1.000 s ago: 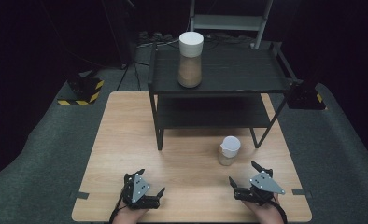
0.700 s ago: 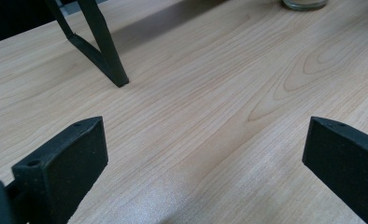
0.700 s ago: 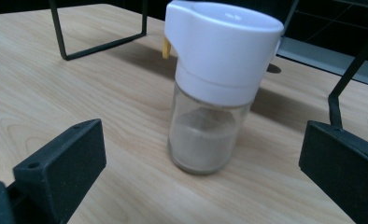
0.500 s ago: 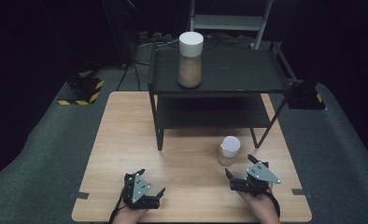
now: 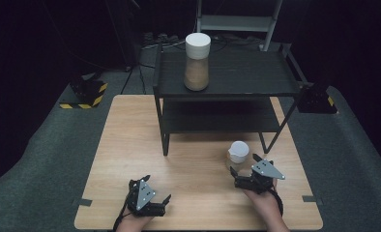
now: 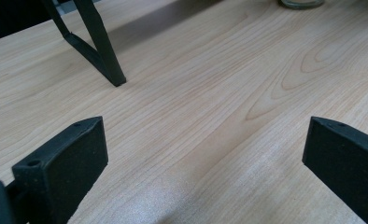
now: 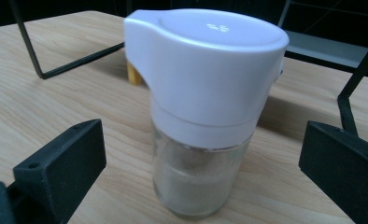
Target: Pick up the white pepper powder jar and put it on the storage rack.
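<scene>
On the table, right hand-held gripper (image 5: pixel 245 166) wide open, empty, facing small jar (image 5: pixel 238 154), left hand-held gripper (image 5: pixel 155 188) wide open, empty

Tall jar (image 5: pixel 197 62) on black shelf (image 5: pixel 237 82)

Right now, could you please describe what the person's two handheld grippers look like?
Both are black two-jaw tools with blocky, flat-faced jaws. The left gripper and the right gripper each carry a grey three-cornered plate on top. A dark cable trails from the left one. No sleeves are visible.

Left claw (image 5: pixel 152 189) low, jaws spread wide, right claw (image 5: pixel 244 166) forward, jaws wide
</scene>
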### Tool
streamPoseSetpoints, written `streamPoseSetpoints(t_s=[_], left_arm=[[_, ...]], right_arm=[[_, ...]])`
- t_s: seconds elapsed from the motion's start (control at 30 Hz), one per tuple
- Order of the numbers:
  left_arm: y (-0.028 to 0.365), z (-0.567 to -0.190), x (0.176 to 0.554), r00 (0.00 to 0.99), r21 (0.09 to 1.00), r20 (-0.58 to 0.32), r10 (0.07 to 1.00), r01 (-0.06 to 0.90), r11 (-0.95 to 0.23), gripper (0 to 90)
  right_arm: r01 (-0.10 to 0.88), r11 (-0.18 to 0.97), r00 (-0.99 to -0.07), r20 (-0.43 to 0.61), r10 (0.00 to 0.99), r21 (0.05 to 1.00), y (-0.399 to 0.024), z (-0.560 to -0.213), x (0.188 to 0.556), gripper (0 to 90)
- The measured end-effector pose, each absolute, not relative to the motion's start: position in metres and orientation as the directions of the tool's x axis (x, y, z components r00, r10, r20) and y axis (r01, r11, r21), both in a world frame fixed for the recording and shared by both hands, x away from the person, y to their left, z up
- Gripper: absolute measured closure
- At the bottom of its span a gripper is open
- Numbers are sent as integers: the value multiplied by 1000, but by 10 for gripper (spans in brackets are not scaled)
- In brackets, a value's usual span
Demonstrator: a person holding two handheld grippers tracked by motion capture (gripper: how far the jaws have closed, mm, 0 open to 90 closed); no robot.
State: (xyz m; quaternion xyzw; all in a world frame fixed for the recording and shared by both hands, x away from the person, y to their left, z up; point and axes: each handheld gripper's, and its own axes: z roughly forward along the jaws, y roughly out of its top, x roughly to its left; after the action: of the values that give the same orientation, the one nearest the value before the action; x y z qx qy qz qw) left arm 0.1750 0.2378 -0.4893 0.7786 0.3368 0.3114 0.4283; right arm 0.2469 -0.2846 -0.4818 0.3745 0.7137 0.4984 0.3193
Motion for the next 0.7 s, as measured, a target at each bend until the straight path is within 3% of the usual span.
streamPoseSetpoints(t_s=[0.17, 0.47, 0.7], left_arm=[[238, -489, 175, 581, 878, 196, 790, 256, -405, 4], [239, -490, 175, 581, 879, 195, 790, 255, -404, 4], [239, -490, 175, 582, 878, 196, 790, 255, -405, 4]], right_arm=[[218, 195, -515, -57, 855, 956, -285, -485, 254, 15], [206, 179, -532, -43, 846, 962, -287, -493, 264, 165], [195, 149, -546, -19, 838, 969, -290, -499, 270, 231]])
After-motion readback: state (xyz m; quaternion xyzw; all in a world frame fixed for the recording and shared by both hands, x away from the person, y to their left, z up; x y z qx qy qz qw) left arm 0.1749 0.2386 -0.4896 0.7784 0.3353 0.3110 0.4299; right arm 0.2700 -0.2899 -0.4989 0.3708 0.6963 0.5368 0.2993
